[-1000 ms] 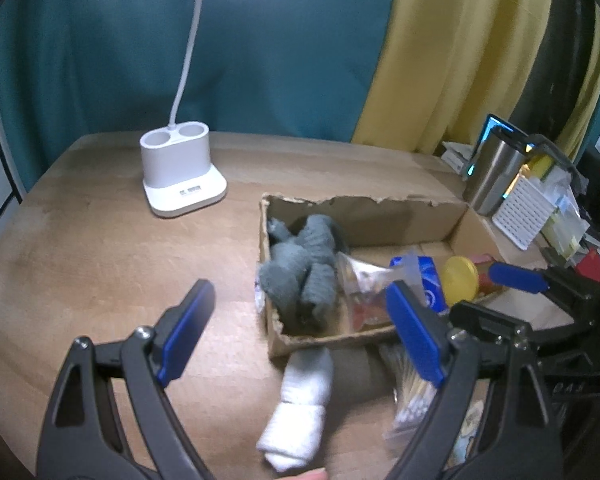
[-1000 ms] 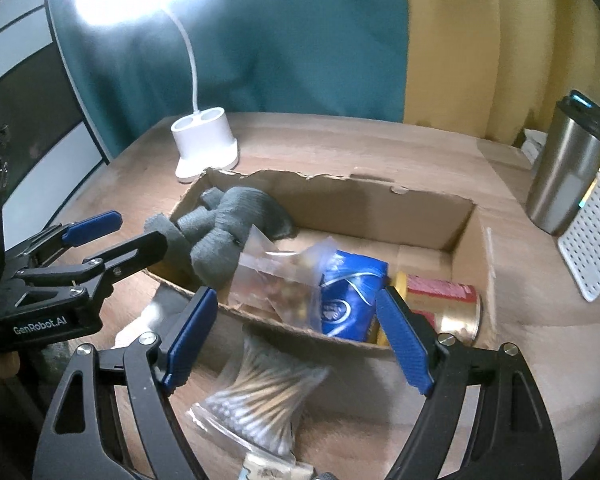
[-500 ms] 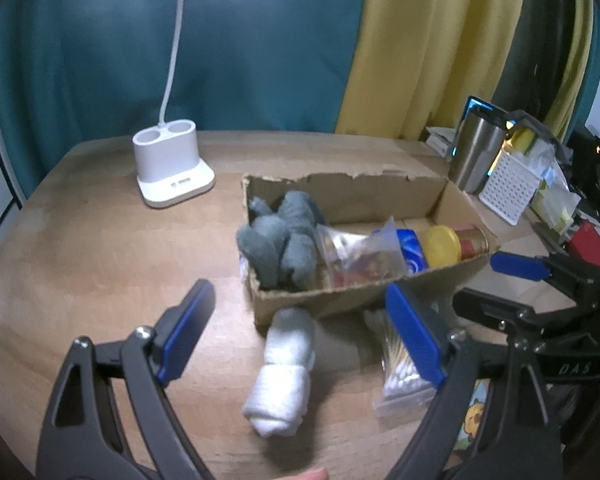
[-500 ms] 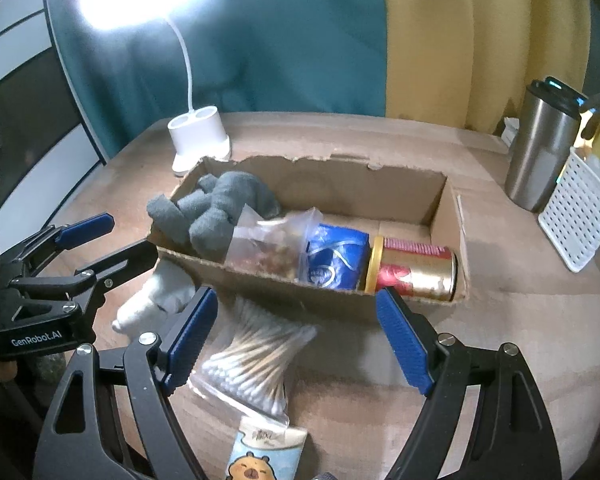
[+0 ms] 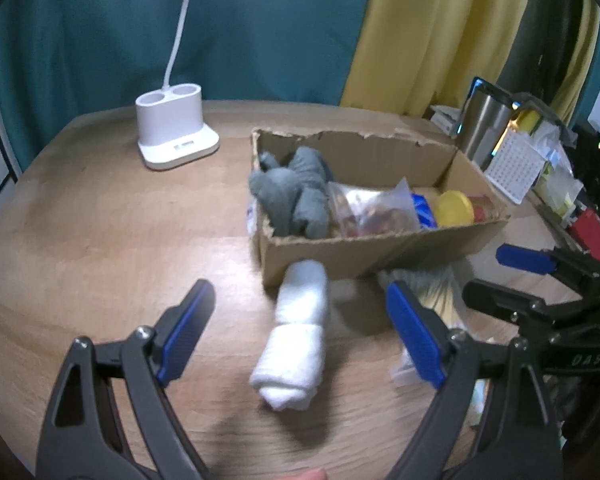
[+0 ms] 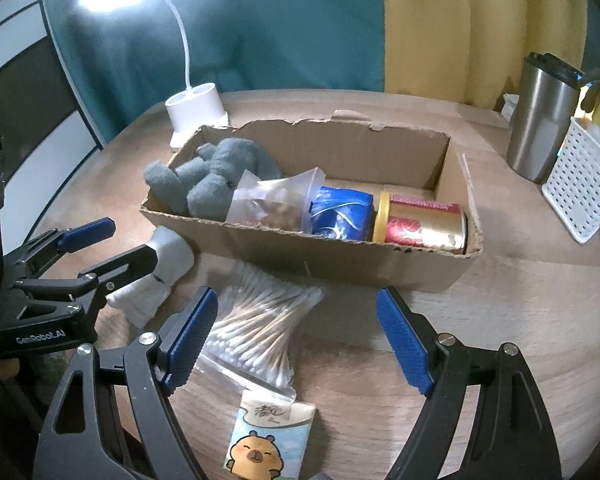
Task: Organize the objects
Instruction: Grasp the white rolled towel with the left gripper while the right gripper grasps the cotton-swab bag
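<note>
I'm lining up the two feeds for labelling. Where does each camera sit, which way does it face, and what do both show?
Left wrist: on the left gripper, looking down past open jaws at the white rolled sock; the right gripper shows at right.
Right wrist: on the right gripper, facing the cotton swab bag; the left gripper shows at left.
Shared: cardboard box, sock, lamp base.

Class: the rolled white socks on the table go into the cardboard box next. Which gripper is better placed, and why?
Left. The left gripper is open with the white socks lying between its fingers; the right gripper faces the cotton swabs.
</note>
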Action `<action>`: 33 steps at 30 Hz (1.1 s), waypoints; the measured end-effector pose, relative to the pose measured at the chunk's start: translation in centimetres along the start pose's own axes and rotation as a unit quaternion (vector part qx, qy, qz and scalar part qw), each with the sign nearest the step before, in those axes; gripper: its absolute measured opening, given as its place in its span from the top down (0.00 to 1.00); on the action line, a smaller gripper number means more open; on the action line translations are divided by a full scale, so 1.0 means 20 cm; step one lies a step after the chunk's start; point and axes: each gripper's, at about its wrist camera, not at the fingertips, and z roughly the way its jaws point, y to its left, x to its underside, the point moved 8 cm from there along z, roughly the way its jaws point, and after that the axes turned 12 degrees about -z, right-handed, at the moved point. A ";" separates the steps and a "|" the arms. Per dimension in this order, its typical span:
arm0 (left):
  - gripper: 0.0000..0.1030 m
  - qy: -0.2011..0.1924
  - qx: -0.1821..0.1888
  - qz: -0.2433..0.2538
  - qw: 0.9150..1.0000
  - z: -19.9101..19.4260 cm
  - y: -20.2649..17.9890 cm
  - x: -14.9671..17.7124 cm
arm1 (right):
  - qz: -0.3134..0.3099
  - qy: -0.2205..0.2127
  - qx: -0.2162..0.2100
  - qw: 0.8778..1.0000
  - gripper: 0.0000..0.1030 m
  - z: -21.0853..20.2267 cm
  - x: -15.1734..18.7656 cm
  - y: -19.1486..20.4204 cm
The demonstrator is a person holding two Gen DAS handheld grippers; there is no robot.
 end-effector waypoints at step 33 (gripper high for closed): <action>0.67 0.049 -0.006 0.041 0.998 0.15 0.03 0.12 | -0.011 0.063 -0.034 0.997 0.30 0.28 0.07 0.14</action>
